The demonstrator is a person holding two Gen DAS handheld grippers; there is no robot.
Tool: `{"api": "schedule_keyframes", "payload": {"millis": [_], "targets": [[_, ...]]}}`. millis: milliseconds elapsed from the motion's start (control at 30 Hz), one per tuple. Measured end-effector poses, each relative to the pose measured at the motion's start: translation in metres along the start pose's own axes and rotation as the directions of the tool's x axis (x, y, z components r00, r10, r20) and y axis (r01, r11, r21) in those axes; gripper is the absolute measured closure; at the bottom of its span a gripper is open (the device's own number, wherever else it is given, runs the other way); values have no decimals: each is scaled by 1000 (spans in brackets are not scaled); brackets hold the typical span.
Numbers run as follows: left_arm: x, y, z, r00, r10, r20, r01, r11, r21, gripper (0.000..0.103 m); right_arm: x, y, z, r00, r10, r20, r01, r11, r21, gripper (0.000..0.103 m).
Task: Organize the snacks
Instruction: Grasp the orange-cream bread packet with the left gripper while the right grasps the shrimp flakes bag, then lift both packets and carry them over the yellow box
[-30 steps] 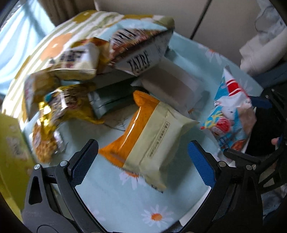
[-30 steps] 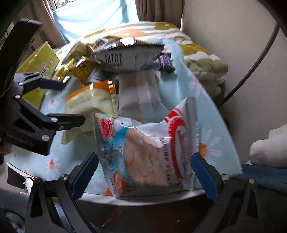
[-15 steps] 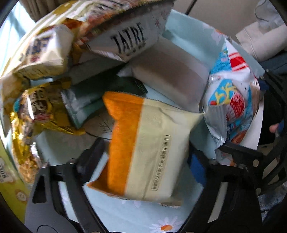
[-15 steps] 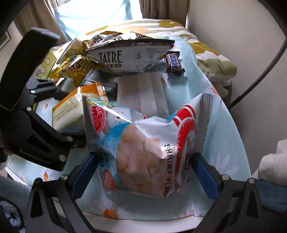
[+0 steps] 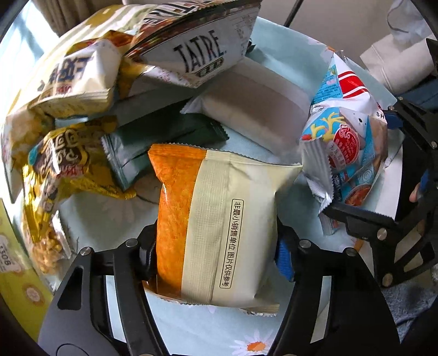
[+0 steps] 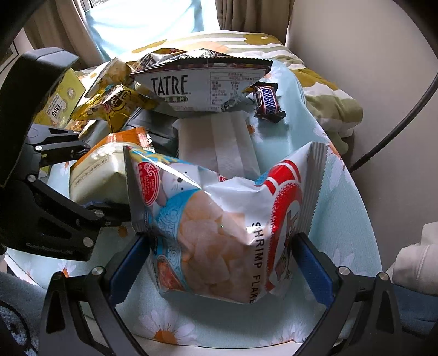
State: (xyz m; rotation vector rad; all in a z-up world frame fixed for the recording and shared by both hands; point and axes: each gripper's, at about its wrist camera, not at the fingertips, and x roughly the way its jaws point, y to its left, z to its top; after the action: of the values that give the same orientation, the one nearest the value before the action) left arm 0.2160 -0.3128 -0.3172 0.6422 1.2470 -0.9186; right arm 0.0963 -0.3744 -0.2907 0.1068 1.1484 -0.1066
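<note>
snacks lie in a loose heap on the desk, unsorted as far as i can judge. from the left wrist, the left gripper (image 5: 216, 252) is closing its fingers on the orange-and-cream packet (image 5: 216, 219) lying between them, pads pressing its sides; beyond sit the tatre bag (image 5: 202, 52) and the rest. from the right wrist, the right gripper (image 6: 221, 263) brackets the shrimp flakes bag (image 6: 227, 227), fingers touching its edges; a firm grip i cannot tell. daisy-print cloth (image 6: 342, 219) covers the desk; curtains (image 6: 251, 13) hang behind.
</note>
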Motion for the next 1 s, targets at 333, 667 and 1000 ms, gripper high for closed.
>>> {"api": "schedule_keyframes", "payload": {"millis": [333,667,1000], "targets": [[-20,11,-35,1000,4,11,-3,996,-92,41,-16,9,-9,999,-29,21,30,999,-31,24],[-59,14,-56,997,40,71,-28,985,-168,42,-38,4,-7,998,8,63,-7,1000,-18,26],[-128,12,-71,970,127,206,-63,954,-293,42,-88,7,13,988,47,150,-37,997,-73,26]]}}
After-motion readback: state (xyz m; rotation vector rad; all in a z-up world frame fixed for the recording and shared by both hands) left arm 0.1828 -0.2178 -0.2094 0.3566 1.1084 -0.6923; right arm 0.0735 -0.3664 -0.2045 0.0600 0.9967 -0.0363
